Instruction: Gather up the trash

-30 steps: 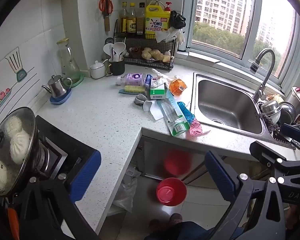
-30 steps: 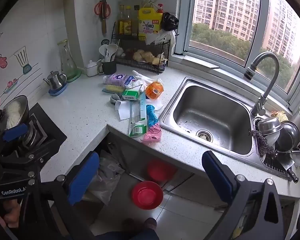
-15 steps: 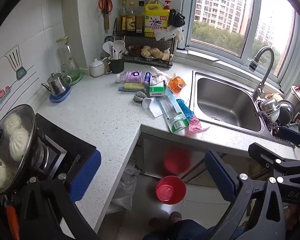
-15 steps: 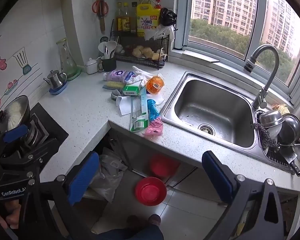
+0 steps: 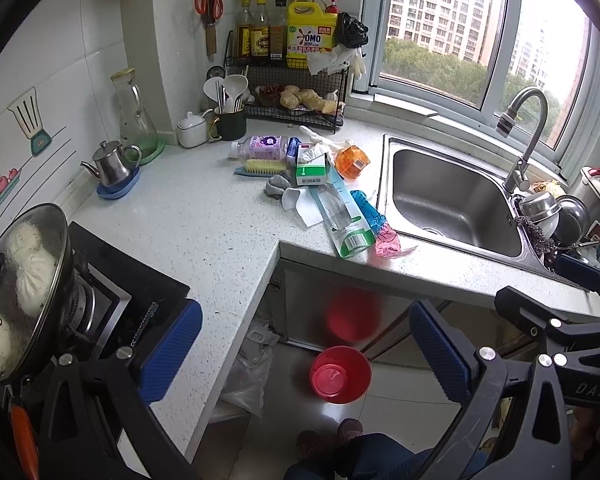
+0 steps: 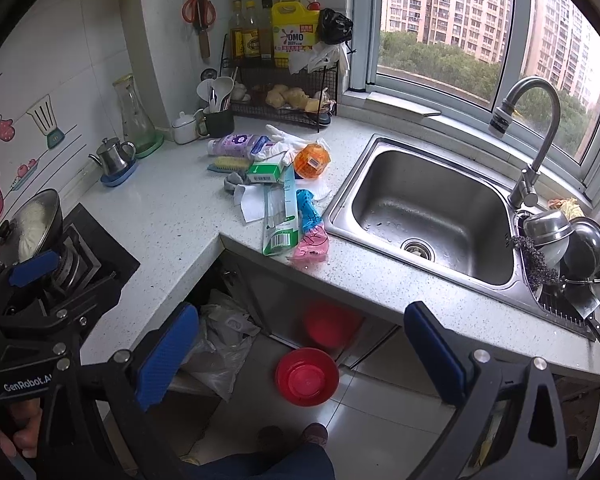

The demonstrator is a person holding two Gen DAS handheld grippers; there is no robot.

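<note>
On the speckled white countertop [image 5: 188,216], just left of the stainless steel sink [image 5: 452,196], a heap of trash is lying: a long clear-and-green plastic package [image 5: 342,216] is pointing toward the near counter edge, with a blue-and-pink plastic wrapper [image 5: 376,224] lying against its right side. Farther back, a green-and-white cardboard box [image 5: 311,169] is resting beside an orange plastic container [image 5: 352,162], a white crumpled glove [image 6: 284,140], a lilac plastic bottle lying on its side [image 5: 260,147] and a yellow-bristled scrub brush [image 5: 262,167]. A white paper scrap [image 6: 252,206] and a grey rag [image 5: 278,185] are sitting at the heap's left. Down on the tiled floor, a red plastic bowl [image 5: 340,374] is standing below the counter corner, near a pale plastic bag [image 6: 220,344].

The left gripper [image 5: 306,356] is hovering above the floor, its blue-padded jaws spread wide and gripping nothing. The right gripper [image 6: 300,356] is likewise hanging wide open and empty, well apart from the heap. At far left, a glass-lidded steel pot of white buns [image 5: 18,292] is sitting on the black stove [image 5: 120,280].
</note>
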